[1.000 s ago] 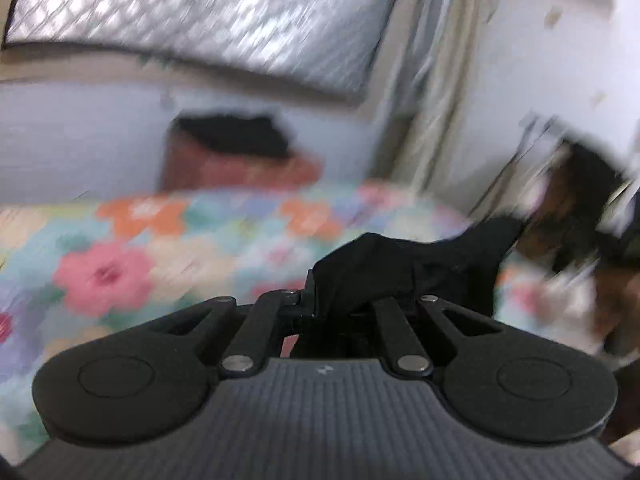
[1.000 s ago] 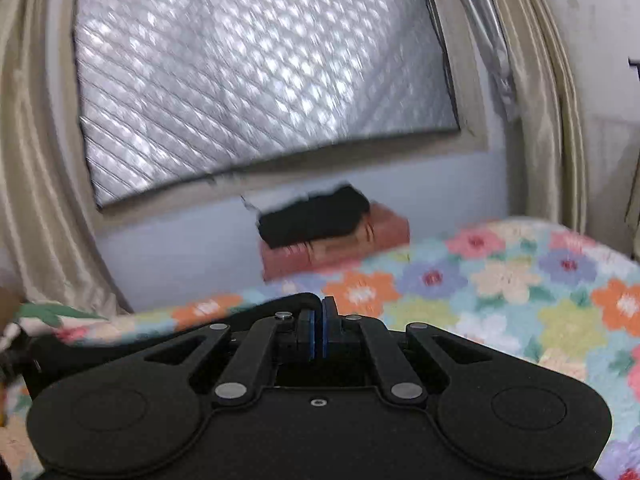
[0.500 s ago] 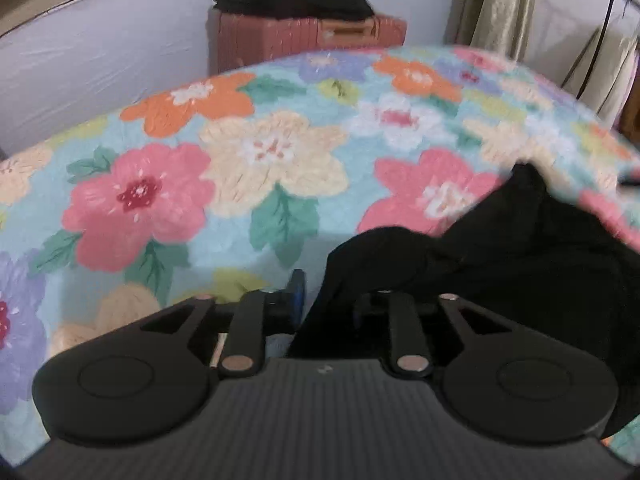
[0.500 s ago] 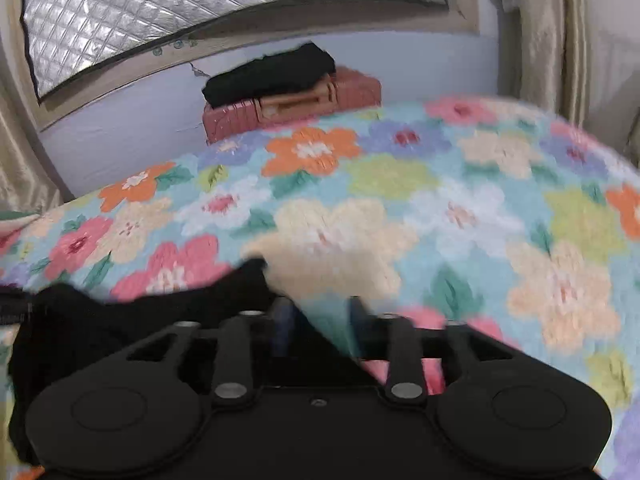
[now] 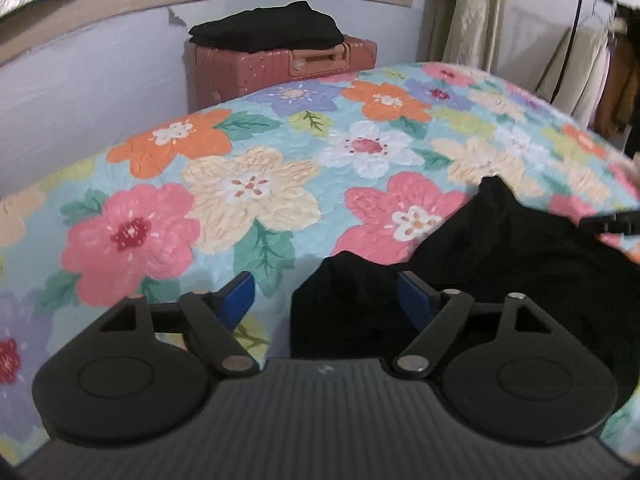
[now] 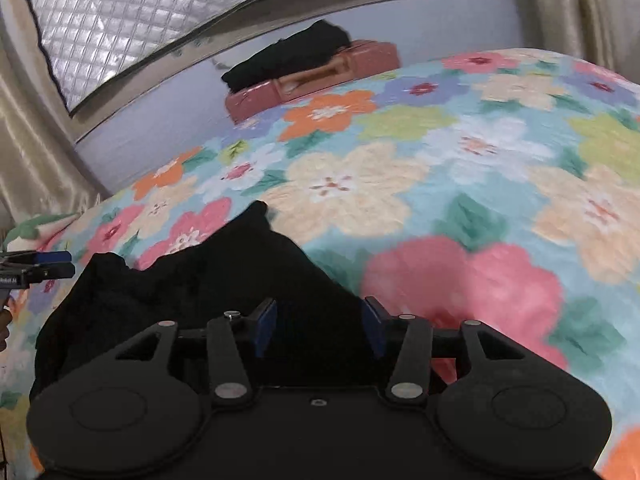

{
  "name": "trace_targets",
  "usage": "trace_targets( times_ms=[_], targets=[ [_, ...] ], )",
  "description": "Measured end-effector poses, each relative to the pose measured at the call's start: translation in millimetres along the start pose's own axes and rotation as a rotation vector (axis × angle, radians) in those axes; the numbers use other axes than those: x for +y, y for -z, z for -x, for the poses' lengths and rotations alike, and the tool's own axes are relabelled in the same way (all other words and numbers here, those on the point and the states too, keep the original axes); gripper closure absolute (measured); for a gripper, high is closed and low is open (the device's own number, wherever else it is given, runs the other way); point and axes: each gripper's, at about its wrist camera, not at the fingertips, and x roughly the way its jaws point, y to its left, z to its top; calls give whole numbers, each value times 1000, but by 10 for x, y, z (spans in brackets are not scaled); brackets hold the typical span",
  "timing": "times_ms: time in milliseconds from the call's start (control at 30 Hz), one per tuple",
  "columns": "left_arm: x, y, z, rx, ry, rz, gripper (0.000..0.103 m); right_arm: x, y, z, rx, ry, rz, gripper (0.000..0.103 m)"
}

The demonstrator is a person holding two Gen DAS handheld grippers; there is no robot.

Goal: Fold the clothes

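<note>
A black garment (image 5: 500, 264) lies crumpled on the floral quilt (image 5: 248, 192); it also shows in the right wrist view (image 6: 208, 280). My left gripper (image 5: 326, 300) is open just above the garment's left end, with a fold of cloth between its blue pads (image 5: 238, 298). My right gripper (image 6: 320, 326) is open over the garment's right end, cloth lying between its pads (image 6: 266, 326). The left gripper's tips show at the left edge of the right wrist view (image 6: 44, 264).
A pink suitcase (image 5: 280, 66) with folded black clothes (image 5: 268, 28) on top stands behind the bed by the wall. A clothes rack (image 5: 592, 72) with hanging garments is at the far right. Curtains (image 6: 28, 152) hang beside the foil-covered window (image 6: 140, 20).
Both grippers came down from facing the window to the bed and opened, letting go of the black garment, which now rests on the quilt.
</note>
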Motion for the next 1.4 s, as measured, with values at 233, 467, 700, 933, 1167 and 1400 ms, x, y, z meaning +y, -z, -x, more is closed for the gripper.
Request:
trace_targets(
  times_ms=[233, 467, 700, 933, 1167, 1400],
  targets=[
    [87, 198, -390, 70, 65, -16, 46, 381, -445, -776, 137, -26, 191, 33],
    [-251, 182, -354, -15, -8, -150, 96, 751, -410, -732, 53, 12, 292, 96],
    [-264, -115, 610, -243, -31, -39, 96, 1323, -546, 870, -268, 148, 393, 97],
    [-392, -315, 1736, -453, -34, 15, 98, 1885, -537, 2427, -499, 152, 435, 97],
    [-533, -576, 3166, -670, -38, -93, 98, 2373, -370, 3570, -578, 112, 507, 98],
    [-697, -1085, 4124, -770, -18, -202, 98, 2548, -784, 4426, -577, -11, 479, 98]
  ],
)
